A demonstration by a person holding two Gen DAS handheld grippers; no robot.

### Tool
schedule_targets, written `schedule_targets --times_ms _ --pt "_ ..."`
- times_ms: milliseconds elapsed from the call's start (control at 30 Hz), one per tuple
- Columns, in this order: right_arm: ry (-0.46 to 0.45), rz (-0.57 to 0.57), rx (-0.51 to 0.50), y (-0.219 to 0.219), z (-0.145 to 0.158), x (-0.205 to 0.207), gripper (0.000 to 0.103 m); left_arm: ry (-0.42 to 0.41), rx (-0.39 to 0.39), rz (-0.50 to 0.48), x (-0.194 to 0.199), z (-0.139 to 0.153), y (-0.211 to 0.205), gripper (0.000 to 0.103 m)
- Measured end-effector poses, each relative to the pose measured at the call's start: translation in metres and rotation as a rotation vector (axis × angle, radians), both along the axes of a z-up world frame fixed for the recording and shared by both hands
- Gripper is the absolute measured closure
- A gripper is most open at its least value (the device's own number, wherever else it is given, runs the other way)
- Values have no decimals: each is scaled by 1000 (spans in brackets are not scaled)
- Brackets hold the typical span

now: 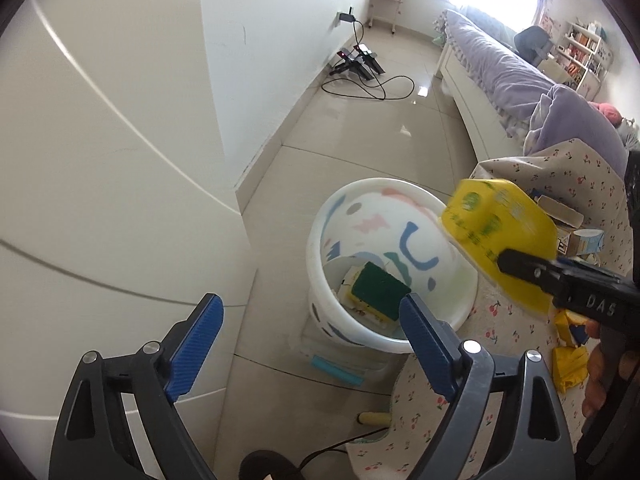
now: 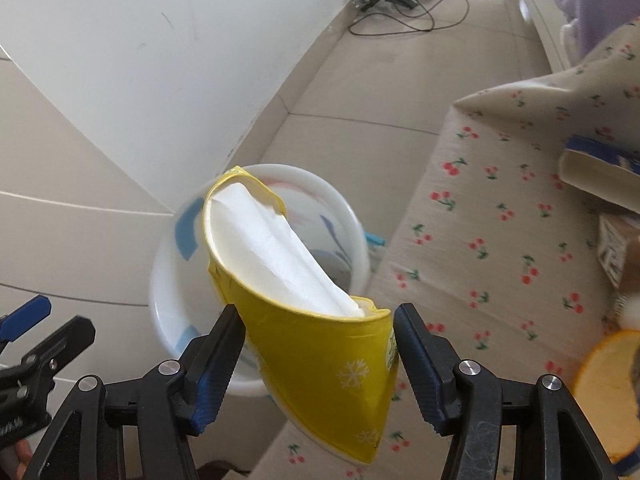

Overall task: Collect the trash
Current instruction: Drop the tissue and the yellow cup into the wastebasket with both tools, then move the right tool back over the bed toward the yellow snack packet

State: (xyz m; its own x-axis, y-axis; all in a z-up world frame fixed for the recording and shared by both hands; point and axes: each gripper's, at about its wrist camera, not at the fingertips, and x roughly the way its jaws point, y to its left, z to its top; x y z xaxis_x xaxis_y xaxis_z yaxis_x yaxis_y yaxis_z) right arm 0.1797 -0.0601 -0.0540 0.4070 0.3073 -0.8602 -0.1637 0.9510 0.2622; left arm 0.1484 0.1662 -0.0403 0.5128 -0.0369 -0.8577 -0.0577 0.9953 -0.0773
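Right hand-held gripper (image 2: pixel 318 356) clamps yellow carton (image 2: pixel 320 344) over bin (image 1: pixel 390 344); left hand-held gripper (image 1: pixel 312 344) wide, empty. Drop step, probably. Next: release above bin.

Two matching tools: left tool (image 1: pixel 310 344) and right tool (image 2: pixel 316 364), black angular plastic frames with triangular cut-outs. Blue ribbed pads (image 1: pixel 198 344) on the fingers (fine grooves). Silver round screws (image 1: pixel 471 347) at the pivots. White lettering "DAS" along one black finger.
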Motion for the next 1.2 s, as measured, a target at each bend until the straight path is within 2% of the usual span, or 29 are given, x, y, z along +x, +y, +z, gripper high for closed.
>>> schedule_targets --times_ms 67,133,200,567,633,733,967,1200 --pt "-28 9 43 3 2 1 31 0 1 4 -1 0 2 11" --pt "-51 8 100 2 5 1 13 0 -2 8 -3 1 4 9" --pt "-69 -6 115 2 10 1 7 -3 -2 12 -3 2 6 7" --pt "-88 -2 33 3 19 -9 6 -18 9 10 -9 7 2 3" --pt "-94 -4 17 0 21 -12 0 -21 16 5 -9 8 0 1" --pt "-112 -3 -3 -5 26 -19 0 -27 29 -3 -10 8 -4 0" --pt "-114 -18 -80 -31 33 -41 0 -35 41 -61 -18 9 -28 0" --pt "-109 -36 -117 -76 38 -73 0 -24 -16 -129 -27 11 -57 0"
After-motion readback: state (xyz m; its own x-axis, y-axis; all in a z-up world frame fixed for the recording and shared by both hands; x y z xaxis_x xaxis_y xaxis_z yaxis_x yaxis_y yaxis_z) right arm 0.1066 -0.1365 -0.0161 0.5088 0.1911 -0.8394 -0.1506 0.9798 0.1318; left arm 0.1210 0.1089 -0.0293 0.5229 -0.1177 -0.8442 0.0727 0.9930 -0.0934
